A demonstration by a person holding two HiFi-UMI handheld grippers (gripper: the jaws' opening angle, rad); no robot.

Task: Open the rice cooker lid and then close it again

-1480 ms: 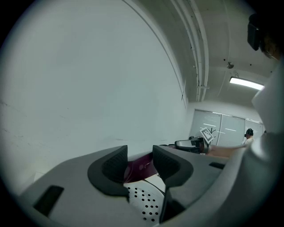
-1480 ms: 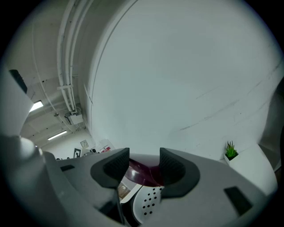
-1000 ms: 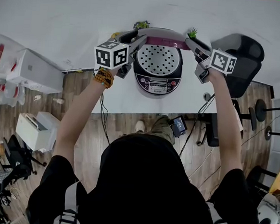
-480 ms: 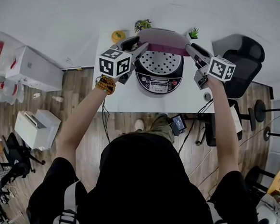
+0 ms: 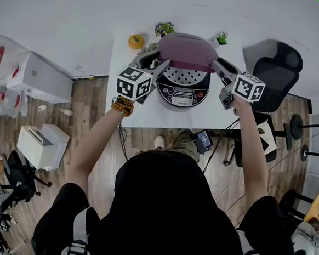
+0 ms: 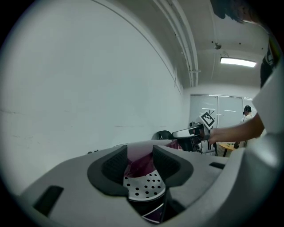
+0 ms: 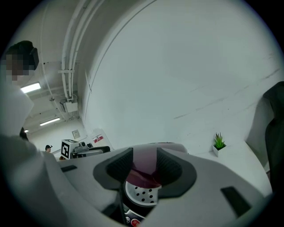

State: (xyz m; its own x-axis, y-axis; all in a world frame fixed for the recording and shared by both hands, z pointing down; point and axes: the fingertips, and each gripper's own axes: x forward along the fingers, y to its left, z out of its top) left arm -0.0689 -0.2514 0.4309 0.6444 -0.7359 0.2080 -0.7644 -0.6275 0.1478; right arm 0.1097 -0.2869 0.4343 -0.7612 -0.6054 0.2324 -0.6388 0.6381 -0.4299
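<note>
- I see a plain white wall (image 5: 75,13) behind the white counter (image 5: 149,115).
- Wood-plank floor (image 5: 90,99) lies below it.
- A black office chair (image 5: 276,73) stands at the counter's right end.
- A strip light (image 6: 238,62) glows on the ceiling, near pipes (image 7: 69,53).

The head view looks steeply down from above the person onto the white bench (image 5: 132,114). Each claw view rides low behind its own jaws, facing inward, close to the rice cooker lid (image 5: 186,50), which all three share; each also catches the opposite claw
</note>
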